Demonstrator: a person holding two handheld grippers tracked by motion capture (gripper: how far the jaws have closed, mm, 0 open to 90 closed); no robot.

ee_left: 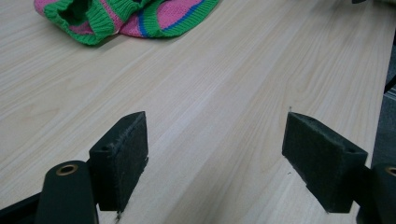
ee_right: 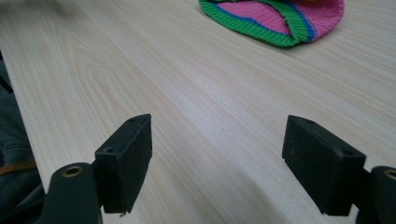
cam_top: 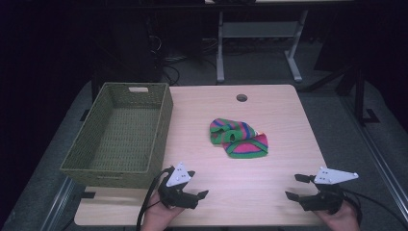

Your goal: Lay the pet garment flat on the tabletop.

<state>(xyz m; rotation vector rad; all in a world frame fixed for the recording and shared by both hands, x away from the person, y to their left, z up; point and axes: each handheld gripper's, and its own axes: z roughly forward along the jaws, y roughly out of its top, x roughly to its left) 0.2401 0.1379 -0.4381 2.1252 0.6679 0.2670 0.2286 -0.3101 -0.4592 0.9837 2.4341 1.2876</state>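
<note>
Table: pale wood, centre of the high view, round hole near its far edge.

Knitted hat: lying crumpled at mid-table, just right of centre in the high view; green ribbed band, pink body, blue stripes. Flat on the wood, touched by nothing.

Hat, left gripper view: up in the upper left of the frame, green cuff facing the camera, well apart from both pads.

Hat, right gripper view: up at the top, right of centre, green edge curving along the near side, again well clear of the pads.

Left gripper: lower left of centre in the high view, held in a hand coming in from the bottom edge, grey plate on top, cable trailing down. Jaws wide apart, bare wood between them, nothing gripped. Pads plainly separated in its own view.

Right gripper: lower right of the high view, jaws pointing left toward mid-table, held in a hand at the bottom edge. Jaws spread wide too, only tabletop between the pads.

Basket: woven, olive green, left side of the high view, sitting on the table's left edge, just up-left of the left gripper, well apart from the hat.
</note>
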